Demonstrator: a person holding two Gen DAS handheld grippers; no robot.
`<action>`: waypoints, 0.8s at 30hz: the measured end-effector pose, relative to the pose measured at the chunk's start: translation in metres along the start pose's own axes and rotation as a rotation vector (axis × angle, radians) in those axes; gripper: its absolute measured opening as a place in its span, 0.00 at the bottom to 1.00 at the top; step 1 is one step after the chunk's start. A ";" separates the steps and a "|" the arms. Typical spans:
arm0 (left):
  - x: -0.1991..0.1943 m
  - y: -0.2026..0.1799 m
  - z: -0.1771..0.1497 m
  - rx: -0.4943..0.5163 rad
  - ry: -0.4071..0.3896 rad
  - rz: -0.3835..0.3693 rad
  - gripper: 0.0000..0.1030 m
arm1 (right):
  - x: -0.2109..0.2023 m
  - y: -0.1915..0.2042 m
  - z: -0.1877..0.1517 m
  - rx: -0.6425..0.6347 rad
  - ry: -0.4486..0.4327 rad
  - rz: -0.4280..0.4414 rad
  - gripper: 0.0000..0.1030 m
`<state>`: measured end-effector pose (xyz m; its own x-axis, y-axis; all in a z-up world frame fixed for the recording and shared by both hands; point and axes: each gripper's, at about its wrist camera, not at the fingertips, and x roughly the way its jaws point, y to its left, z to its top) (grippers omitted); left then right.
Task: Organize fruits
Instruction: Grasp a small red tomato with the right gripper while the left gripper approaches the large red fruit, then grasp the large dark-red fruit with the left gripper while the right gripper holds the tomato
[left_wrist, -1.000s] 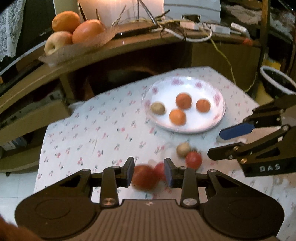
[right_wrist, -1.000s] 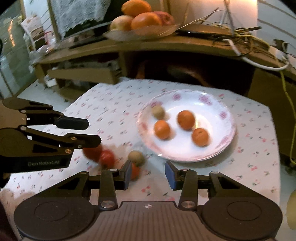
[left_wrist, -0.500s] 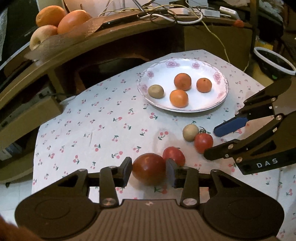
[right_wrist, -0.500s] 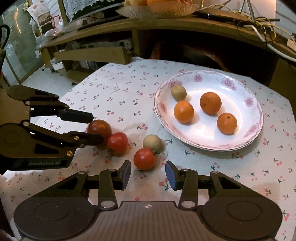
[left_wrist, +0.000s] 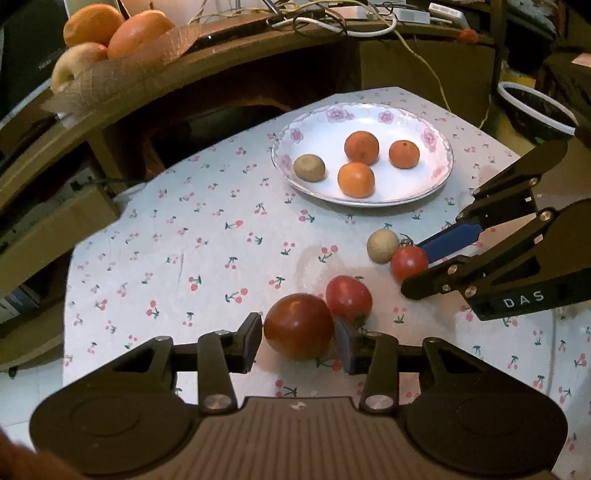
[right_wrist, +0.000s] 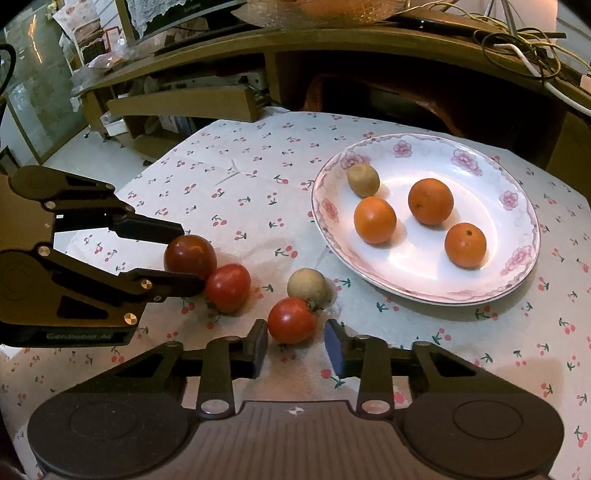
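Three tomatoes and a pale round fruit (right_wrist: 307, 288) lie on the cherry-print tablecloth. My left gripper (left_wrist: 299, 341) is open, its jaws on either side of the large dark tomato (left_wrist: 299, 325); a smaller tomato (left_wrist: 348, 298) touches it. My right gripper (right_wrist: 295, 346) is open, its jaws flanking the small tomato (right_wrist: 291, 320), which lies next to the pale fruit. The floral plate (right_wrist: 517, 266) holds three oranges and a kiwi (right_wrist: 363, 180). Each gripper also shows in the other's view: the right one (left_wrist: 436, 266), the left one (right_wrist: 184, 258).
A wooden shelf (left_wrist: 229, 48) behind the table carries a basket of large fruit (left_wrist: 110, 33) and cables. A white-rimmed bin (left_wrist: 535, 110) stands at the right. The table's edge drops off on the left (left_wrist: 68, 295).
Both grippers have come down and forward over the table. The left one now brackets the large tomato, and the right one has closed in on the small tomato.
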<state>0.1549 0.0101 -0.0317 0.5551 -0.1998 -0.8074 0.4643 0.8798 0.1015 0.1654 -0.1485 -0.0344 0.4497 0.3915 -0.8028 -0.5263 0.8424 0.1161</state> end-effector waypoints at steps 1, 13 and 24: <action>0.003 0.001 0.000 -0.005 0.004 -0.011 0.48 | 0.001 0.000 0.000 0.000 0.002 0.005 0.30; 0.015 0.016 0.004 -0.139 0.000 -0.076 0.50 | 0.003 -0.002 0.003 0.019 0.000 0.015 0.30; 0.003 0.012 -0.009 -0.087 0.002 -0.063 0.43 | -0.004 -0.006 -0.001 0.027 0.017 0.002 0.28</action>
<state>0.1559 0.0235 -0.0378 0.5251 -0.2546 -0.8120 0.4360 0.9000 -0.0003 0.1659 -0.1551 -0.0327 0.4359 0.3873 -0.8124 -0.5072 0.8514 0.1337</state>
